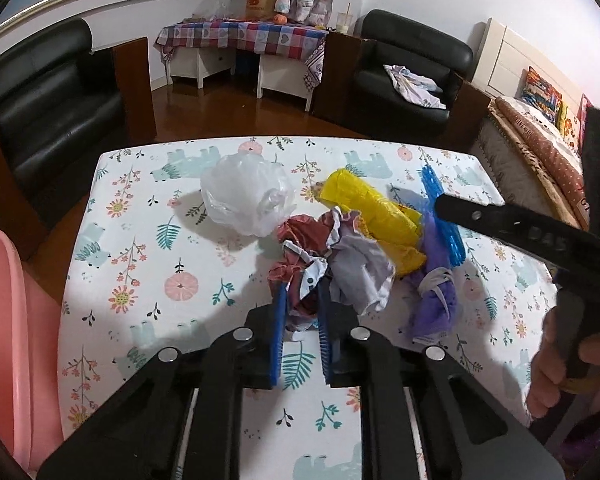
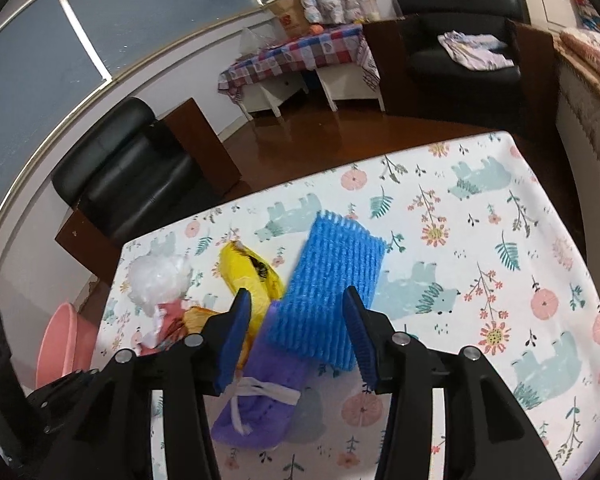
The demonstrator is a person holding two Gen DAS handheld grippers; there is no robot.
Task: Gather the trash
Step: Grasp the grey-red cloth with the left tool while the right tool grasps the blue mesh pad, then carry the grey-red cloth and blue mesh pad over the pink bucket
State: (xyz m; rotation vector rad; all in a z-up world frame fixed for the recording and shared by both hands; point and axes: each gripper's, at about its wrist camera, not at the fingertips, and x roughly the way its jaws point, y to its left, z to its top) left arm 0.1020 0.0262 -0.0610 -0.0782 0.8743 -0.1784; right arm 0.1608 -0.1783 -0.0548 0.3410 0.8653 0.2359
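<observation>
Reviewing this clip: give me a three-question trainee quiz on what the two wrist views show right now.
1. True or false: the left gripper is pinching the crumpled red-and-white wrapper.
2. Which item lies between the right gripper's open fingers: A clear plastic bag, B blue foam mesh, C pink basin?
3. What does the blue foam mesh partly rest on?

Key: 1 true; 2 B; 3 the purple bundle.
</observation>
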